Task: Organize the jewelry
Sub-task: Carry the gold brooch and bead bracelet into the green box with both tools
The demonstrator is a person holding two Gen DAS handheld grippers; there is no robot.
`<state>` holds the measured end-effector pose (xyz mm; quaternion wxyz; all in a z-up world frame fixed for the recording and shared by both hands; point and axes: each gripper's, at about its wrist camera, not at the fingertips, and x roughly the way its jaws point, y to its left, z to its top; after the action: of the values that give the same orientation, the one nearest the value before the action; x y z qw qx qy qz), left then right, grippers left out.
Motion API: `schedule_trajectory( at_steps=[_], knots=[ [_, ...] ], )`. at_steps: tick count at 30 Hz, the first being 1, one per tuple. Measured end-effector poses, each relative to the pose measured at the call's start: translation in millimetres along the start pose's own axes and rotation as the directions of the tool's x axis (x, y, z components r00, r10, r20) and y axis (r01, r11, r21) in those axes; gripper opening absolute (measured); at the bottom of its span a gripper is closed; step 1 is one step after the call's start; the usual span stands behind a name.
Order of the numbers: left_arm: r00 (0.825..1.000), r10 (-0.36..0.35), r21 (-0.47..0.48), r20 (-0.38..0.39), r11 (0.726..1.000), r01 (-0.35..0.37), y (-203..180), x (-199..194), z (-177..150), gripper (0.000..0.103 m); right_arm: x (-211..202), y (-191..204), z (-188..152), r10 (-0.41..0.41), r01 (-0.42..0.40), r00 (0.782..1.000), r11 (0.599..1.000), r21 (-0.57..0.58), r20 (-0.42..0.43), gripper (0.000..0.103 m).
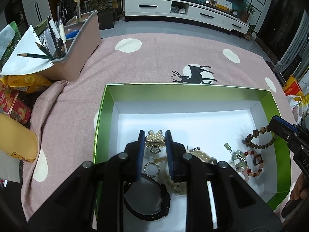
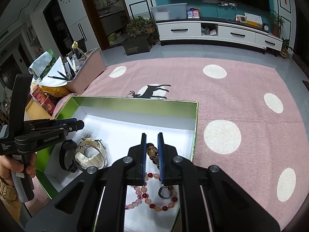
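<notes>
A green box (image 1: 183,92) with a white floor lies on the pink cloth. My left gripper (image 1: 155,135) is shut on a pearl hair clip (image 1: 155,142) above the box's left part. Under it lie a rhinestone ring (image 1: 152,169), a black watch (image 1: 146,199) and a cream watch (image 1: 200,154). My right gripper (image 2: 152,135) is shut on a brown bead bracelet (image 2: 151,150) over the right side of the box (image 2: 135,108). Below it rest a pink and red bead bracelet (image 2: 154,199) and a dark ring (image 2: 164,192). The hair clip is hidden in the right wrist view.
A pink desk organizer (image 1: 81,44) with pencils stands at the back left, with snack packets (image 1: 23,83) and a yellow pouch (image 1: 17,139) nearer along the left edge. A jade charm (image 1: 238,154) lies in the box. The pink dotted cloth (image 2: 241,100) stretches right of the box.
</notes>
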<state>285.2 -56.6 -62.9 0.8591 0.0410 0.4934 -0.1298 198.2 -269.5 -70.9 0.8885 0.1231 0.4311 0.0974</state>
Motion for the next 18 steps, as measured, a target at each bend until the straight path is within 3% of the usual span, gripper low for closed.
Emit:
schedule_trajectory(
  at_steps=[18],
  knots=[
    [1.000, 0.010, 0.022, 0.004, 1.000, -0.010, -2.6, 2.3, 0.0, 0.021, 8.5, 0.9, -3.0, -0.013, 0.012, 1.000, 1.000, -0.009, -0.022, 0.011]
  ],
)
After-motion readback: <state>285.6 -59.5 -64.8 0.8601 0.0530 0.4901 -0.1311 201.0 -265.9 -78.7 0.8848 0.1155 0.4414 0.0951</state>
